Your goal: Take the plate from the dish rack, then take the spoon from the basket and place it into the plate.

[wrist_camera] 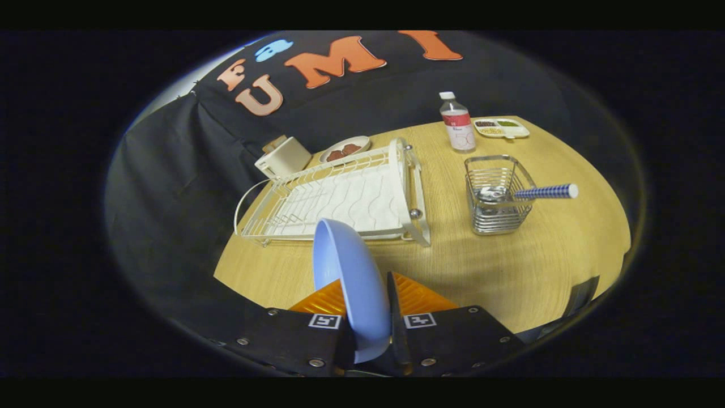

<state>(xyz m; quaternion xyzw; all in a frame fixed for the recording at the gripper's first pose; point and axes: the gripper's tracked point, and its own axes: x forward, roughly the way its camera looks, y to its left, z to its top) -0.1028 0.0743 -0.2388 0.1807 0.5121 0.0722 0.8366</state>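
Because the plate (352, 283) is clamped on edge between the two fingers, the tongs (371, 317) stand nearly closed, with only the rim's thickness between them, and both fingers press on the plate. The plate is clear of the dish rack (340, 198), which stands empty just beyond it on the table (510, 266); this suggests the first step is done and the plate still needs setting down flat. To the rack's right stands the wire basket (498, 195), with the spoon (532, 192) lying in it, handle projecting over the rim.
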